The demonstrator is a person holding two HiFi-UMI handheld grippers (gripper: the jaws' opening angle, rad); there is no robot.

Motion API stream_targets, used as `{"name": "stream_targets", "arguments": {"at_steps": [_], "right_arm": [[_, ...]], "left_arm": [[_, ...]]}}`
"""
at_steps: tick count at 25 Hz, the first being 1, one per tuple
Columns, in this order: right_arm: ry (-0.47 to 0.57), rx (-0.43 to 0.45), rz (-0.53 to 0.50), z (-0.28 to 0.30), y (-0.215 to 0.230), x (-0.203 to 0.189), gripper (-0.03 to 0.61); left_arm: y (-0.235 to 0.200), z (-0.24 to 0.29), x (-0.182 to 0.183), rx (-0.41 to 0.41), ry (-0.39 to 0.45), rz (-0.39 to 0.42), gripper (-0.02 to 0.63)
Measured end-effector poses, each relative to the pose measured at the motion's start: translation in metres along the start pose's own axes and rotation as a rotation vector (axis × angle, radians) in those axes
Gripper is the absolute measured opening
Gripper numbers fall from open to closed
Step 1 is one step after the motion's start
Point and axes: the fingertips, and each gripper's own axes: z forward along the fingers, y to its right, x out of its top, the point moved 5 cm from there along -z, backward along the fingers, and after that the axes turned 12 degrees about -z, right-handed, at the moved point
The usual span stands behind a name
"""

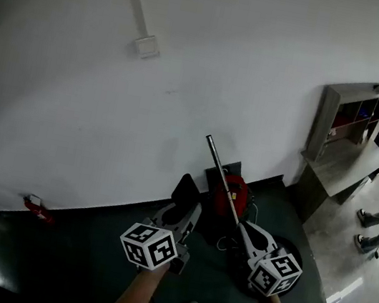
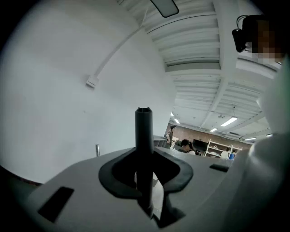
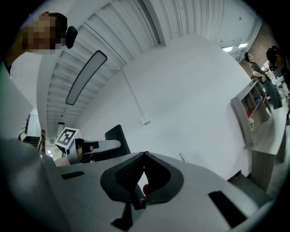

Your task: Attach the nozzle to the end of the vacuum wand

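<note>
Your left tongs [image 2: 144, 174] clamp the black nozzle [image 2: 144, 131] just left of the vacuum wand [image 1: 222, 178]; your right tongs [image 3: 141, 181] are pressed together by the wand's lower end

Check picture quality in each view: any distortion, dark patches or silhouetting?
Head view: fisheye bows the wall, floor murky. Left gripper view: nozzle a black silhouette against the bright wall. Right gripper view: ceiling panels curve, corners vignetted, wand a tiny sliver.
</note>
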Motion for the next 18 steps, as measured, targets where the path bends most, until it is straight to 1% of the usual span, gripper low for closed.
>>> {"name": "stream_targets", "arguments": {"at_steps": [14,18], "right_arm": [[-0.008,0.001,-0.001,0.010,-0.007,-0.006,0.018],[0.005,-0.002,0.020,0.014,-0.006,-0.006,0.018]], "left_arm": [[-0.019,-0.006,0.002,0.000,-0.015,-0.014,0.086],[-0.026,-0.007,0.004,-0.005,-0.028,-0.012,0.086]]}}
